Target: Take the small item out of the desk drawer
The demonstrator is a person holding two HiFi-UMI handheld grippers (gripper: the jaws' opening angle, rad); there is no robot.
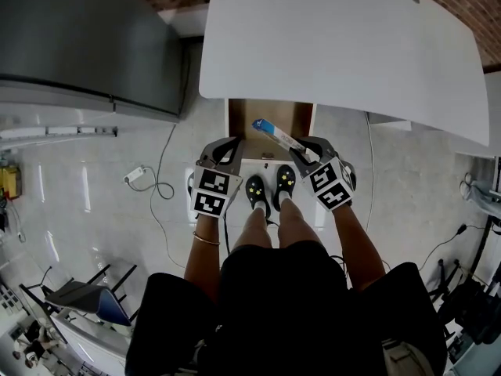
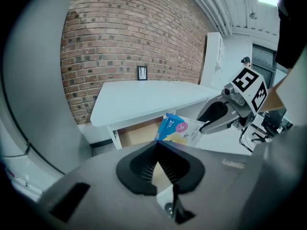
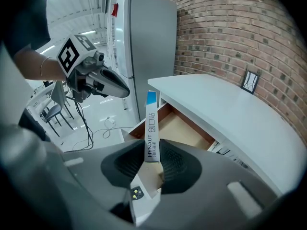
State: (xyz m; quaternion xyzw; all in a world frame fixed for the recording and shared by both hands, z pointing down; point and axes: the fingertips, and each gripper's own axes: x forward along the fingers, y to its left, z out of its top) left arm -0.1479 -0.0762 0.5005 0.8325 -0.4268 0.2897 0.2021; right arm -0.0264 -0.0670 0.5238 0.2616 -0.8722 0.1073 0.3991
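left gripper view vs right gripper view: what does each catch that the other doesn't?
Left gripper view only: the left tool closed on nothing, and the broad blue-and-pink face of the box with the right tool clamping it, seen from outside.
Right gripper view only: the box's narrow printed edge gripped between the right tool's jaws, the left tool from outside, a tall grey cabinet.
Both: white desk, open drawer, brick wall, the box held above the drawer.

My right gripper point(image 3: 152, 161) pinches a slim white box point(image 3: 151, 128), blue end up, above the open drawer point(image 3: 182, 131) of the white desk point(image 3: 225, 109).
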